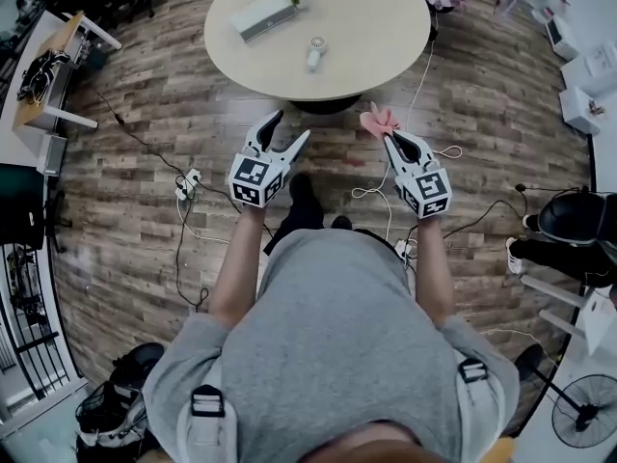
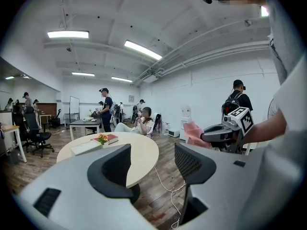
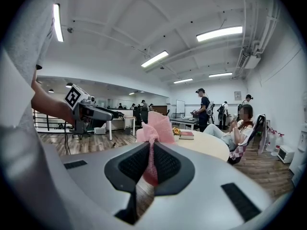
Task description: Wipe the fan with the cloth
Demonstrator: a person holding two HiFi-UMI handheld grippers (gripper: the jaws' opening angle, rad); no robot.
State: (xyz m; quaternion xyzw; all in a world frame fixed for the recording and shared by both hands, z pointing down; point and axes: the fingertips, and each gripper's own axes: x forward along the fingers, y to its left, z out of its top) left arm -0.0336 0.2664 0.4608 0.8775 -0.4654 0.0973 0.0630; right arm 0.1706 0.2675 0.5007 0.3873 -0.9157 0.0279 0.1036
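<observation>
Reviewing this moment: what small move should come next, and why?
Probably reach the open, empty left gripper forward toward the small white fan lying on the round table, ready to pick it up. The right gripper is clamped on the pink cloth, and both grippers hang short of the table's edge.

Both forearms reach forward from the torso, side by side and apart, each carrying tongs aimed ahead and slightly down. The left tongs have their jaws wide apart with nothing between them. The right tongs are pinched on a pink cloth, which bunches out past the tips.
</observation>
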